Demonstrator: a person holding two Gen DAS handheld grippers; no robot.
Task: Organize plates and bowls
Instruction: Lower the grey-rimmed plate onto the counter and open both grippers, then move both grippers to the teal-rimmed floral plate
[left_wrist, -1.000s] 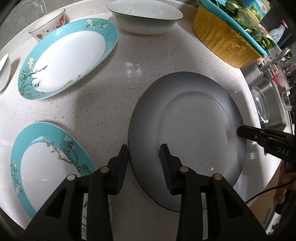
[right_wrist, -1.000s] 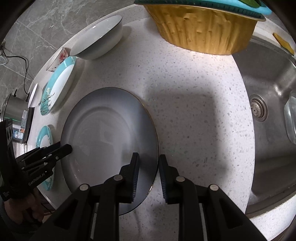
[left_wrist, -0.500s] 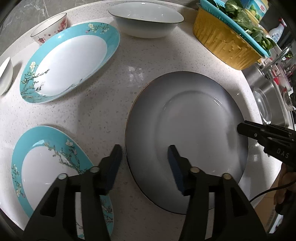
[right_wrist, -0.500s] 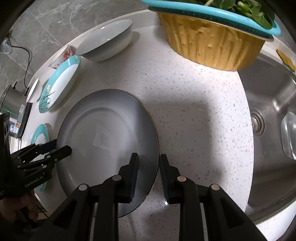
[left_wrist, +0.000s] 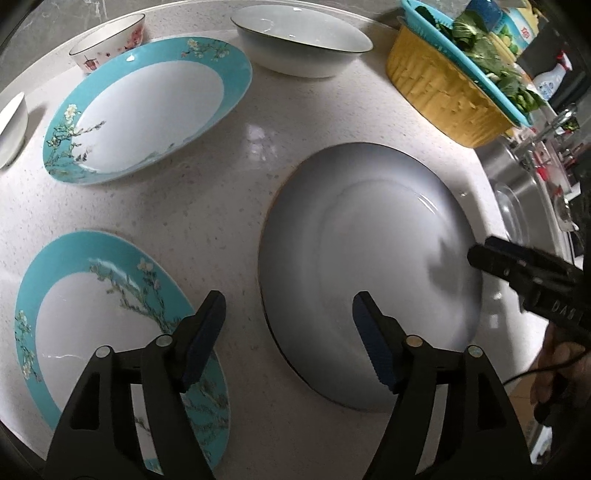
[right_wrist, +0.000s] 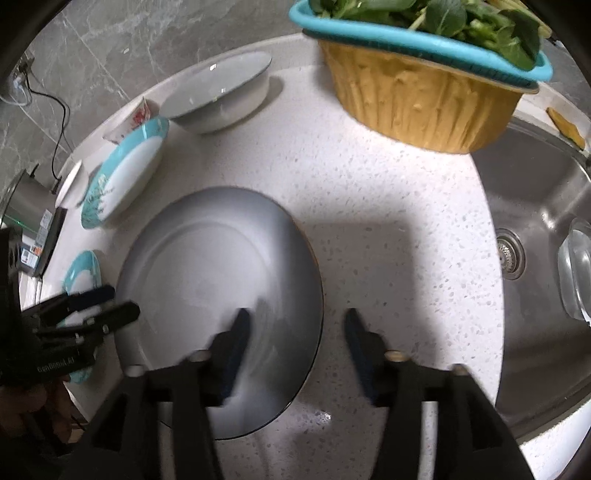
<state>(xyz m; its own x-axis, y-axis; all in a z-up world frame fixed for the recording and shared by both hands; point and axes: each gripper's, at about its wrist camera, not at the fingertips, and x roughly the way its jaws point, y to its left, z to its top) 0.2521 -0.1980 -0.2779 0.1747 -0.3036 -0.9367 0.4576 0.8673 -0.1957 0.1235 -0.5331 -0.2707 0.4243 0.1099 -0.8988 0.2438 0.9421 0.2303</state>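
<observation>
Grey, the large plate (left_wrist: 369, 258) lies flat on the bench (left_wrist: 229, 177) between both tools; left tool (left_wrist: 286, 317) and right tool (right_wrist: 295, 332) are spread wide and grasp nothing. Nothing looks stacked yet: two turquoise plates (left_wrist: 107, 314) and three bowls (left_wrist: 303, 48) farther off lie apart.

The left gripper (left_wrist: 288, 314) has its jaws spread wide, fingers pointing forward and holding nothing. The right gripper (right_wrist: 295, 332) is likewise spread wide and holds nothing, though its fingers look blurred. The two point toward each other from opposite sides.
</observation>
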